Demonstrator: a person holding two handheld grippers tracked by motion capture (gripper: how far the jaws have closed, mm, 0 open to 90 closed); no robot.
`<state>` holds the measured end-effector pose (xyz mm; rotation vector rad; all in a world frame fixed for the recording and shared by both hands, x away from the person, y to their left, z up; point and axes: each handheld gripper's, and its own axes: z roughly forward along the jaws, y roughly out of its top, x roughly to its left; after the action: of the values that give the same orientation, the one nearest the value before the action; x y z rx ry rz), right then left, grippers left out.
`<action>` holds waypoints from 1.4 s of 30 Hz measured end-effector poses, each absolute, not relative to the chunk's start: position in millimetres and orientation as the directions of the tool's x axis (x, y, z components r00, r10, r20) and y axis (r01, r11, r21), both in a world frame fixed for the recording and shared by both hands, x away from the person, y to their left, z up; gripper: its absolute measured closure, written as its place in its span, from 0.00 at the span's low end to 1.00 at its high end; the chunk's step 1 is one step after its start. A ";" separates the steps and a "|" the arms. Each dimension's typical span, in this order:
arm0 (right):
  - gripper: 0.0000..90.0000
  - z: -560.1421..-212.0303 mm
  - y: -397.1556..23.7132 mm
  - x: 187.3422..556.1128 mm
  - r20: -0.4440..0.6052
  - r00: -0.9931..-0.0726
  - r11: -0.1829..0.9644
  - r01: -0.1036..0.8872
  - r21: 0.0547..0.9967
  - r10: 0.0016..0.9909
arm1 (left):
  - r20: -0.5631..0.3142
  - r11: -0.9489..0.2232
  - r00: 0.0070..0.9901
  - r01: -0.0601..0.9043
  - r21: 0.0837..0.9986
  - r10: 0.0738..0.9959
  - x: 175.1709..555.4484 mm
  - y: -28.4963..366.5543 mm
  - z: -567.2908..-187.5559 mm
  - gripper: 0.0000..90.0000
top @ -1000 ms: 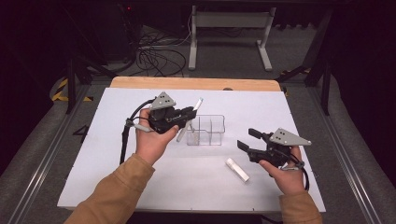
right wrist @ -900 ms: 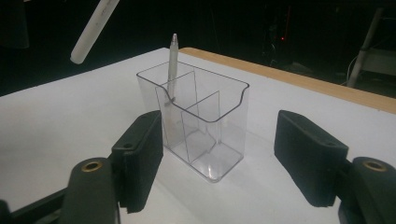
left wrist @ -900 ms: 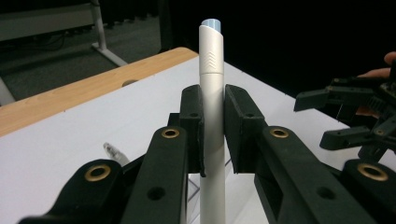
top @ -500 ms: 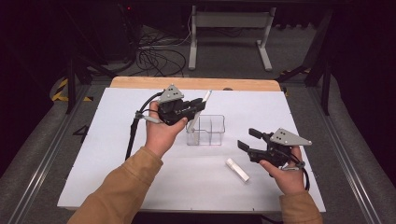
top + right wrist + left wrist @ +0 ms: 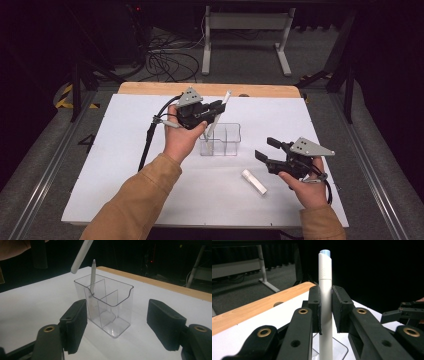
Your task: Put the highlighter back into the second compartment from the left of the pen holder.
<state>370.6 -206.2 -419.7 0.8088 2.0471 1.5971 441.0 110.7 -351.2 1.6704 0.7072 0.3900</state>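
Two grippers: left gripper (image 5: 326, 312) pinching white pen (image 5: 325, 290), right gripper (image 5: 117, 322) spread, empty.

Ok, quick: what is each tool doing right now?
Left tool: closed on the white pen, above the clear organizer.
Right tool: open, holding nothing.

The room is dark, with black surroundings at 9 and 3 o'clock; the desk (image 5: 125, 165) carries a white top, and a pale wooden edge (image 5: 150, 89) runs along its far side at 12 o'clock. Beyond it lies grey carpet floor (image 5: 320, 55); a white frame on two feet (image 5: 210, 47) stands at 12 o'clock; black cables (image 5: 167, 60) coil at 11 o'clock; yellow-and-black hazard tape (image 5: 64, 96) marks the floor at 10 o'clock.
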 end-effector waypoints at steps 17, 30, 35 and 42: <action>0.37 -418.7 -206.9 369.9 0.028 -0.744 0.166 0.186 0.968 0.668 | -0.104 -0.106 0.759 0.223 0.969 0.643 452.9 96.9 -366.5 0.87; 0.37 -417.4 -208.2 369.0 0.029 -0.742 0.161 0.184 0.970 0.669 | -0.030 -0.187 0.742 0.207 0.960 0.669 439.3 105.2 -366.7 0.36; 0.37 -417.7 -206.9 368.8 0.025 -0.745 0.168 0.182 0.969 0.667 | -0.038 -0.158 0.734 0.196 0.968 0.679 420.6 126.6 -364.9 0.28; 0.36 -417.3 -205.5 367.7 0.023 -0.742 0.172 0.185 0.968 0.670 | -0.035 -0.148 0.730 0.186 0.971 0.682 393.7 153.7 -365.9 0.27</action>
<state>367.7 -205.5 -417.3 0.8069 2.0445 1.5962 393.7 153.7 -365.9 1.6989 0.6974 0.5000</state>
